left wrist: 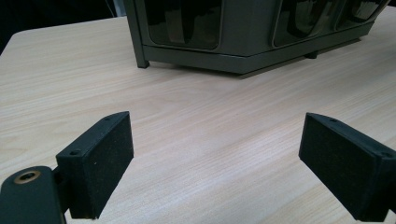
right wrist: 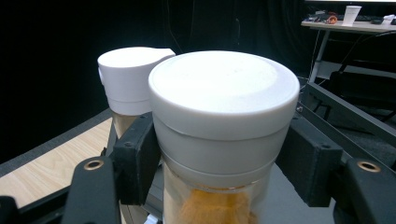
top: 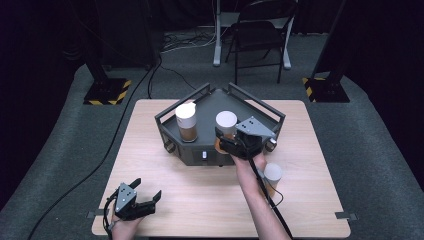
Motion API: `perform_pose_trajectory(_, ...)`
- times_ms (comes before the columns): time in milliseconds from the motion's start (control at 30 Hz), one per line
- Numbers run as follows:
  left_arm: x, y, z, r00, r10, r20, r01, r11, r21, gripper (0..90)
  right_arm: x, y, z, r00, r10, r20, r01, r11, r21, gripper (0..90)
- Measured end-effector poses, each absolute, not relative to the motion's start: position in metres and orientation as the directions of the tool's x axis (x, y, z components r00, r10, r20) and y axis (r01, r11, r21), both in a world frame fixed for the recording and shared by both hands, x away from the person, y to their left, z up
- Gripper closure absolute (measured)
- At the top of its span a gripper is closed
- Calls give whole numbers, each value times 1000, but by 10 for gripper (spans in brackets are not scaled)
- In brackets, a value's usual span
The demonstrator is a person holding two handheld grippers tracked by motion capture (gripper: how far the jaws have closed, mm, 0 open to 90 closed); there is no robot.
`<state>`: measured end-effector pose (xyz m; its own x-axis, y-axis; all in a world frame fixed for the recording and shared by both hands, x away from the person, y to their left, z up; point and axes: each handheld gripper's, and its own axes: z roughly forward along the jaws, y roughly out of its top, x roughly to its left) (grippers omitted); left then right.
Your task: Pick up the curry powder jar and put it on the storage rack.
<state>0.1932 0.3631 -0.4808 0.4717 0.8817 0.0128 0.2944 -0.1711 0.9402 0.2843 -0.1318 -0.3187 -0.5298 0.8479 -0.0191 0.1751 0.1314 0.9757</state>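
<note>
Left gripper [top: 149, 200]: it rests low on the table [top: 200, 210], near the front left corner and well apart from the dark rack [top: 200, 150]. Its jaws stand wide and nothing is between them; the left gripper view looks past them to bare wood and the foot of the rack.

Spare jar [top: 273, 176]: a white-capped jar stands on the table just beside the person's right forearm, in front of the rack's right corner.

Right gripper [top: 226, 141]: it is at the front of the rack, and its pads [right wrist: 135, 163] press from both sides on the held jar [right wrist: 224, 121], just under the white cap. Orange-brown powder shows through the glass.

Step in hand: as I judge it, the jar is being placed into, or taken out of, the rack's right seat; which of the two I cannot tell.

Second jar [top: 187, 121]: it stands upright in the rack's left seat, near the held one but apart from it.

Next move: probably it needs a straight vertical path, the jar kept upright and clear of the rails and its neighbour.
</note>
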Motion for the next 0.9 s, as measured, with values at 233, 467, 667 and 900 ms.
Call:
perform_pose_trajectory(233, 193, 363, -481, 473, 881, 12, 295, -171, 940, 102, 294, -127, -313, -520, 854, -30, 172, 140, 975, 335)
perform_pose_trajectory(467, 194, 364, -481, 473, 881, 11, 296, -170, 940, 102, 306, -118, -307, -508, 860, -50, 174, 160, 972, 335)
perform_pose_trajectory(667, 194, 364, -481, 474, 881, 10, 296, -170, 940, 102, 316, -111, -310, -489, 871, -51, 188, 162, 969, 335)
perform_pose_trajectory(900, 194, 364, -480, 474, 880, 8, 298, -169, 939, 102, 327, -106, -313, -479, 877, -35, 212, 155, 965, 335)
